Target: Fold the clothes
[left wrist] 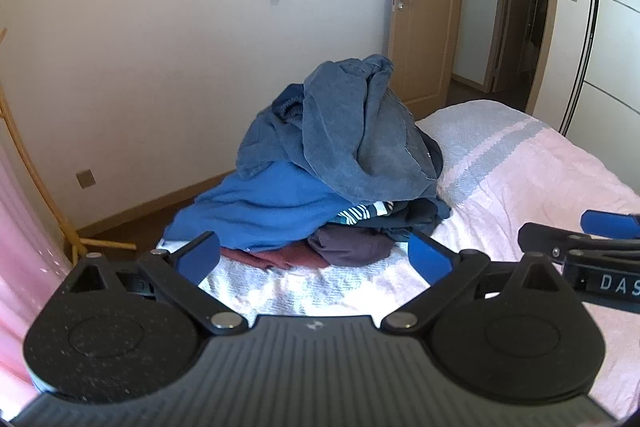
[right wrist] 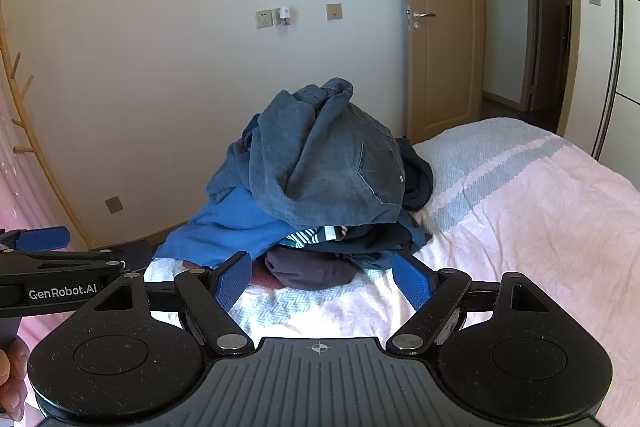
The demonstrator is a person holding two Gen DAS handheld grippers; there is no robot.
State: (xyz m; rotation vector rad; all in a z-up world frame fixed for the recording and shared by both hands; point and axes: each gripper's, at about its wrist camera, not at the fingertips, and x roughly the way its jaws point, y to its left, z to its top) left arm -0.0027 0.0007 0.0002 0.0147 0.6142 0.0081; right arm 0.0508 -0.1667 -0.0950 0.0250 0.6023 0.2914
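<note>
A heap of unfolded clothes (left wrist: 336, 163) lies on the bed, also in the right wrist view (right wrist: 320, 179). Faded blue jeans (right wrist: 332, 163) lie on top, a bright blue garment (left wrist: 264, 211) under them, then a striped piece (left wrist: 360, 213), a dark purple one (left wrist: 352, 247) and a maroon one (left wrist: 276, 259). My left gripper (left wrist: 314, 257) is open and empty, just short of the heap's near edge. My right gripper (right wrist: 324, 281) is open and empty, beside the left one, facing the same heap. Each gripper shows at the side of the other's view.
The bed (left wrist: 520, 187) has a pink and white cover with pale blue stripes, stretching right. A wooden coat rack (right wrist: 24, 131) and pink curtain (left wrist: 24, 227) stand at left. An open door (left wrist: 424, 7) and a wardrobe (left wrist: 612, 39) are at the back right.
</note>
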